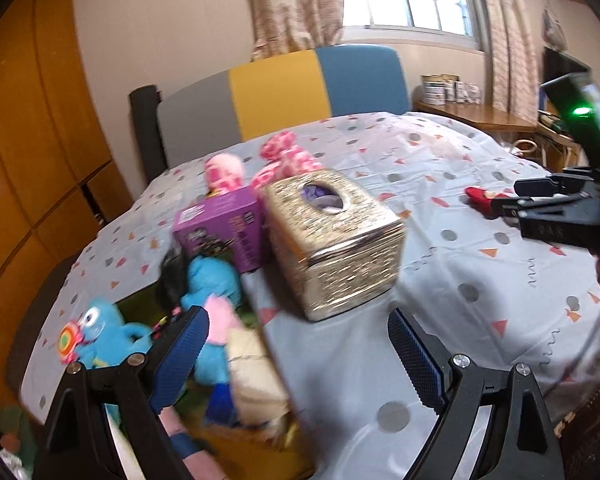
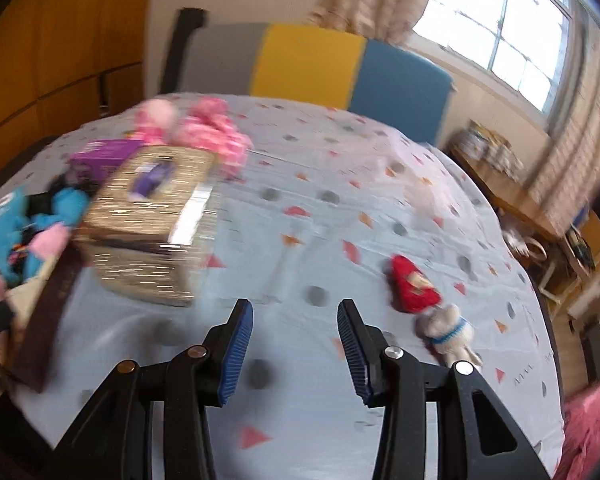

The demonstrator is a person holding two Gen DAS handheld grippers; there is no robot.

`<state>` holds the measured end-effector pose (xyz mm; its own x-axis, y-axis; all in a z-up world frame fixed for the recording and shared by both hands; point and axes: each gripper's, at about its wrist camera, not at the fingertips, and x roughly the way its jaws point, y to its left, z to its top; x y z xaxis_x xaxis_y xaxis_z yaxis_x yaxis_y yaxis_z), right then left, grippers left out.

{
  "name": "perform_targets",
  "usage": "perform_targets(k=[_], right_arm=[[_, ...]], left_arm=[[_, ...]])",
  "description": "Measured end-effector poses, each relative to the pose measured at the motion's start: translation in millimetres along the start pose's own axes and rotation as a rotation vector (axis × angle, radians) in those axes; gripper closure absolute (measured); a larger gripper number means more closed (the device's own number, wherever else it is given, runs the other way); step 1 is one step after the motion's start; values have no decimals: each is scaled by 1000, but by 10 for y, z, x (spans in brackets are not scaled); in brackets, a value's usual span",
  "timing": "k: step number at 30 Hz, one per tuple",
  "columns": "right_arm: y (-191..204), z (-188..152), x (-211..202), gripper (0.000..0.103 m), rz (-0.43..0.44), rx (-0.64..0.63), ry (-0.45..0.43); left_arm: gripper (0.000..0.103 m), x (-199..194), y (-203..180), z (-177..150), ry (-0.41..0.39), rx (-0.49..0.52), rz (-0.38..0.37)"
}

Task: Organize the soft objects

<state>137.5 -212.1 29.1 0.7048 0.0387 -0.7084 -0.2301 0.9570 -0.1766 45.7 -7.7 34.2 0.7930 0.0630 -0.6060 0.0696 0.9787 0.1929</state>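
A box [image 1: 256,432] at the bed's near left holds several soft toys, among them a blue plush monster [image 1: 104,336] and a pink-and-blue plush [image 1: 216,320]; it also shows in the right wrist view [image 2: 40,312]. My left gripper [image 1: 300,328] is open and empty beside the box. A small plush in a red hat [image 2: 414,286] lies on the sheet at the right, with a grey-white body [image 2: 448,328]. My right gripper [image 2: 296,320] is open and empty, just left of that plush. Pink plush toys [image 1: 288,158] lie behind a gold tissue box.
A gold tissue box [image 1: 332,240] and a purple carton [image 1: 224,228] stand mid-bed on the dotted sheet [image 2: 320,208]. A grey, yellow and blue headboard [image 1: 276,88] is behind. A wooden desk [image 1: 476,114] stands at the right, a wooden wardrobe [image 1: 32,140] at the left.
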Motion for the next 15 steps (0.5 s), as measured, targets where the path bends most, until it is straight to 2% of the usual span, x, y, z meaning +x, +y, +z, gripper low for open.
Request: perform_targets(k=[4,7,9,10,11,15], right_arm=[[-697,-24,344,59,-132,149,53],[-1218,-185,531,59,-225,306,73],[-1532,-332,607,59,-232,459,113],[-1709,-402,616,59,-208,566,130],[-1809,-436,597,59,-196,619,119],[-2004,-541,536,59,-199,728,105]], left_arm=[[12,98,-213,155,-3,24,-56],[12,196,-431,296,-9,47,-108],[12,263,-585,380,-9,64,-140],[12,298,-649,414,-3,68,-157],[12,348,-734,454,4,72,-177],[12,483,-1001,557,14,101,-211]])
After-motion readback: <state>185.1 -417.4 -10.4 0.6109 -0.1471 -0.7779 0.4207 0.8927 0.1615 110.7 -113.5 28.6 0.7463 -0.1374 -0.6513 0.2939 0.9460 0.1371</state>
